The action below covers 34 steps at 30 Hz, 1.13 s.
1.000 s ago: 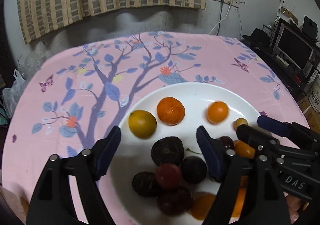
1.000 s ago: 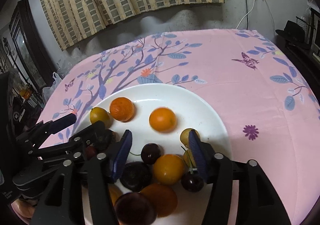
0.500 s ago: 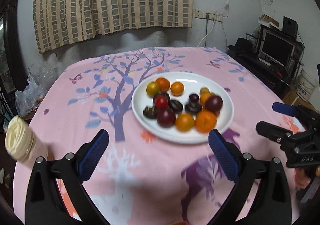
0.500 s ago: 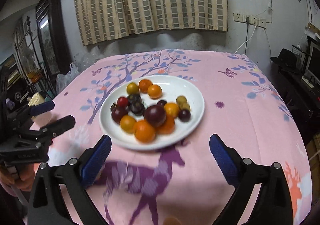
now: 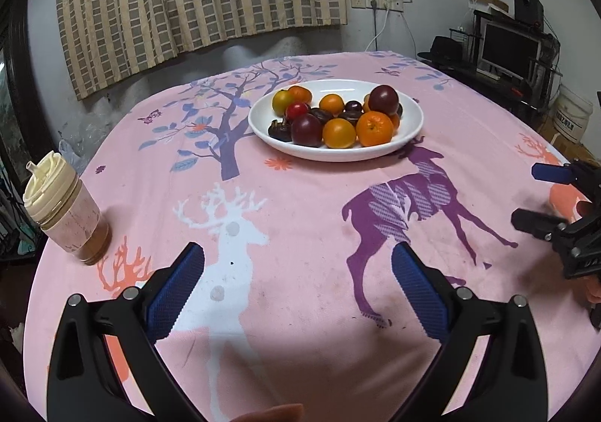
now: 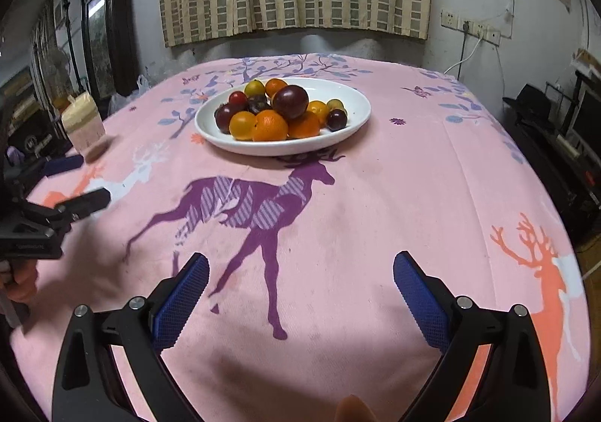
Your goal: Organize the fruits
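Observation:
A white plate [image 5: 407,129] sits on the far half of the pink table and holds several oranges [image 5: 374,128], dark plums [image 5: 383,99] and small yellow and red fruits in a heap. It also shows in the right wrist view [image 6: 358,114]. My left gripper [image 5: 298,286] is open and empty, low over the near table edge, well short of the plate. My right gripper [image 6: 300,290] is open and empty, also near the front edge. Each gripper shows at the side of the other's view.
A lidded cup with a pale drink [image 5: 65,211] stands at the left table edge, also in the right wrist view [image 6: 84,125]. The pink tablecloth [image 5: 300,204] with deer prints lies between grippers and plate. A monitor and shelves [image 5: 511,53] stand at the right.
Both grippers have pulled back from over the plate to the near edge of the table and opened wider. The fruits stay heaped on the plate.

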Motion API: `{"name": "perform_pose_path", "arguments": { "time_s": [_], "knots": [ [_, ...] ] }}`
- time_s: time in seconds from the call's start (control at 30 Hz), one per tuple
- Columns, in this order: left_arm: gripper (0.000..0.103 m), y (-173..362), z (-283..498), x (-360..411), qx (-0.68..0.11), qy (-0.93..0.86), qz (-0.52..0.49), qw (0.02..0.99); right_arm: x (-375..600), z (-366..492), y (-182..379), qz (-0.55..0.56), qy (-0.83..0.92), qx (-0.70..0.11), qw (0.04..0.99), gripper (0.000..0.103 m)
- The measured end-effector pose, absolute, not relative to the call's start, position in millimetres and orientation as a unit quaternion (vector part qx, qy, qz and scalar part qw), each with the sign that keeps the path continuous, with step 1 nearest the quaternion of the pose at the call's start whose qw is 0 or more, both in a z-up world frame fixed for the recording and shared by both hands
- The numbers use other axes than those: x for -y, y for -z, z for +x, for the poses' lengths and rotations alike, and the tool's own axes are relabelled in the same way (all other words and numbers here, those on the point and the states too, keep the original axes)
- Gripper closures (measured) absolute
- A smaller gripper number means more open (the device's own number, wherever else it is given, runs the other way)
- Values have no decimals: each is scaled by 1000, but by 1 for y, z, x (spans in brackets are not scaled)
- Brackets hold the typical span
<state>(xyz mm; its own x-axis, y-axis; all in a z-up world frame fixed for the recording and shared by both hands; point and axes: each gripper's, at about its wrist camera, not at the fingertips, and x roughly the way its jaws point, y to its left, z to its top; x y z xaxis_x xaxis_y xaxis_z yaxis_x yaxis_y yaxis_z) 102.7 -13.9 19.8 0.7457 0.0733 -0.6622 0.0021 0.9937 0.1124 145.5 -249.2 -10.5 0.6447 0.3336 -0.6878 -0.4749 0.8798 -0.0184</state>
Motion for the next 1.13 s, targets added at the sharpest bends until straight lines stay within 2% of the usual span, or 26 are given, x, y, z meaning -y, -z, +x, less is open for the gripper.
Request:
{"name": "perform_pose_path", "arguments": {
  "time_s": [0.3, 1.13],
  "knots": [
    [5, -15, 96, 17, -355, -16, 58, 933, 264, 144, 4, -68, -218, -346, 910, 4],
    [5, -16, 93, 2, -358, -33, 26, 933, 253, 140, 5, -94, -228, -344, 906, 4]
  ]
}}
